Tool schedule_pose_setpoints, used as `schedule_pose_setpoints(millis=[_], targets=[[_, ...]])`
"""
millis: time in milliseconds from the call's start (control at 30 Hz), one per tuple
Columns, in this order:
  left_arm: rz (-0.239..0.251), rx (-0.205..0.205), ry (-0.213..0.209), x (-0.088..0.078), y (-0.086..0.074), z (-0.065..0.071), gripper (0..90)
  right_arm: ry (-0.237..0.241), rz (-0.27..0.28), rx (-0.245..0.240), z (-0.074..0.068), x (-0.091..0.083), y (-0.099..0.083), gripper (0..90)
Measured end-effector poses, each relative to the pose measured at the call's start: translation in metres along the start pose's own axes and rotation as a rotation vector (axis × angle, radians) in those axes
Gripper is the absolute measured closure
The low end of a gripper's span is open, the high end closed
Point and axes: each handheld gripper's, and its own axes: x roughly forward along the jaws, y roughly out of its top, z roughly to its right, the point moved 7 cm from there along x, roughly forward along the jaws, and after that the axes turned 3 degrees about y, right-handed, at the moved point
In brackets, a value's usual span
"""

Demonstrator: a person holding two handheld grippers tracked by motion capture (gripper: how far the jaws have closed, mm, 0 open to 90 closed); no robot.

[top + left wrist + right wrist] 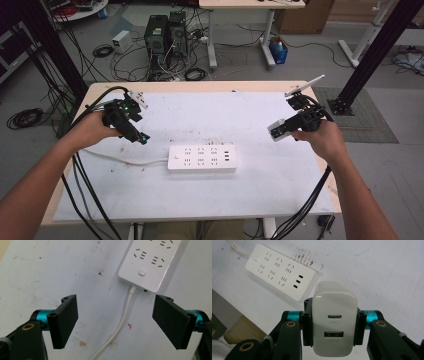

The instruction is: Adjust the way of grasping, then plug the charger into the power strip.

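Our tongs are black, with flat rectangular jaws on teal collars and brass-ringed screw holes in the arms. The left tongs (131, 125) and right tongs (282, 127) trail bundled black cables. Our forearms are bare, unsleeved.

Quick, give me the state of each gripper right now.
Left gripper: open, jaws wide apart, holding nothing.
Right gripper: closed on the white USB charger.

white table (280, 185) (stained), power strip (201, 158), its cord (125, 160)
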Motion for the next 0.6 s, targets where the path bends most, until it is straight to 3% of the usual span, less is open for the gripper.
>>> schedule_pose_setpoints(millis=[67,200,367,433,467,600], targets=[[-0.009,0.01,0.005,-0.001,-0.002,-0.002,20.8,-0.006,-0.004,-0.008,0.001,0.001,-0.001,62.0],[-0.014,-0.014,0.007,-0.004,-0.007,-0.003,20.8,-0.016,-0.01,-0.022,0.001,0.001,-0.002,62.0],[-0.022,-0.015,0.004,-0.005,-0.01,-0.004,20.8,-0.008,0.002,-0.024,-0.002,0.0,0.0,62.0],[-0.03,-0.022,0.004,-0.005,-0.012,-0.004,20.8,-0.008,0.006,-0.079,-0.009,0.0,0.004,62.0],[-0.037,-0.03,0.025,-0.006,-0.015,-0.006,20.8,-0.018,0.002,-0.099,-0.012,0.001,0.006,62.0],[-0.067,-0.015,0.015,-0.005,-0.02,-0.008,20.8,-0.024,0.002,-0.107,-0.013,0.002,0.01,62.0]])
